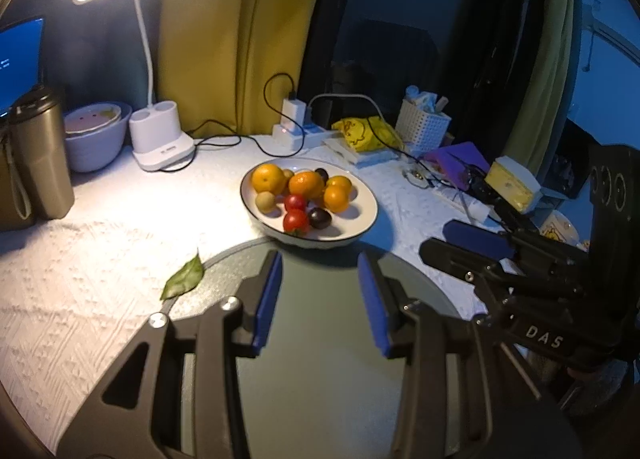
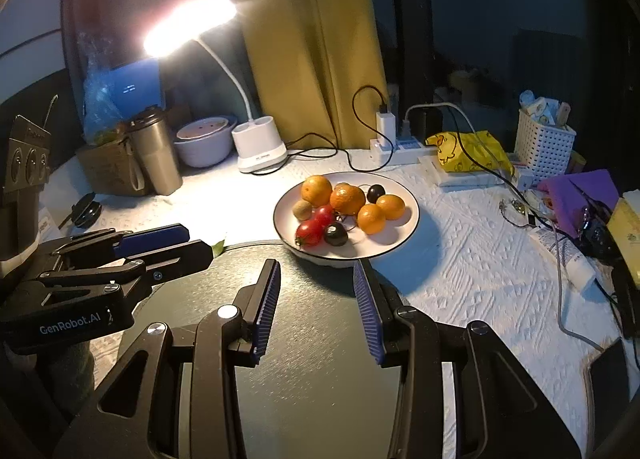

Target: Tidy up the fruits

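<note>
A white plate [image 1: 362, 221] [image 2: 400, 237] in the middle of the white cloth holds several oranges [image 1: 306, 184] [image 2: 347, 199], two red tomatoes [image 1: 296, 221] [image 2: 310, 233], dark round fruits [image 1: 320, 218] [image 2: 335, 234] and a small brown fruit [image 1: 265, 202]. In front of it lies a dark round tray [image 1: 320, 339] [image 2: 320, 359] with nothing on it. My left gripper [image 1: 320, 263] [image 2: 196, 245] hangs open over the tray's far part, nothing between its blue pads. My right gripper [image 2: 317, 267] [image 1: 448, 241] is beside it to the right, also open and holding nothing. Both point towards the plate.
A green leaf [image 1: 184, 277] lies at the tray's left edge. Behind stand a lit desk lamp [image 1: 162, 141], a metal tumbler [image 1: 40, 155] and a pale bowl [image 1: 94, 139]. A power strip with cables [image 1: 296, 131], a yellow bag [image 1: 366, 133], a white basket [image 1: 422, 127] and clutter fill the back right.
</note>
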Tool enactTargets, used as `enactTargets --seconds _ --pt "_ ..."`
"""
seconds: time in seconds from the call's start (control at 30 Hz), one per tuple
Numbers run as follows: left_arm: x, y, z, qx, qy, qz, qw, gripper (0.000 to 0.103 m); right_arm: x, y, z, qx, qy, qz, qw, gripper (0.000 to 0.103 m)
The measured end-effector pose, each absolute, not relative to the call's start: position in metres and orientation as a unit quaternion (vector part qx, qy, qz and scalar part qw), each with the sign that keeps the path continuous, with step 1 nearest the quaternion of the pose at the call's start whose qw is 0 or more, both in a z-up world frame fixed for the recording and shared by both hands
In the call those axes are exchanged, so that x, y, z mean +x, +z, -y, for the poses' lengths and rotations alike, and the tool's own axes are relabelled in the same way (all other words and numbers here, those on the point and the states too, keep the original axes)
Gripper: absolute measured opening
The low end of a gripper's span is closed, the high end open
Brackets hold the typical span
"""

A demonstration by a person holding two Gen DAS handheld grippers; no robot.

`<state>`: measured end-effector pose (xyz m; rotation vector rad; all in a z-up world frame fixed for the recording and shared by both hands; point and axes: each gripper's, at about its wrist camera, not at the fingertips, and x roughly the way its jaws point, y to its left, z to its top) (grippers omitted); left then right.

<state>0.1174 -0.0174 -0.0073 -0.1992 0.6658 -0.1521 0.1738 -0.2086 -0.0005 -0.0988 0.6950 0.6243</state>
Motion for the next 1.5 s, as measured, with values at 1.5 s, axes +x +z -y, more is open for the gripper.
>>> enactTargets --seconds 1.5 --pt "0.030 0.058 -0.015 -0.072 -0.016 -0.211 0.975 0.081 0.091 0.079 0.221 -0.050 0.248 -0.235 0.938 0.059"
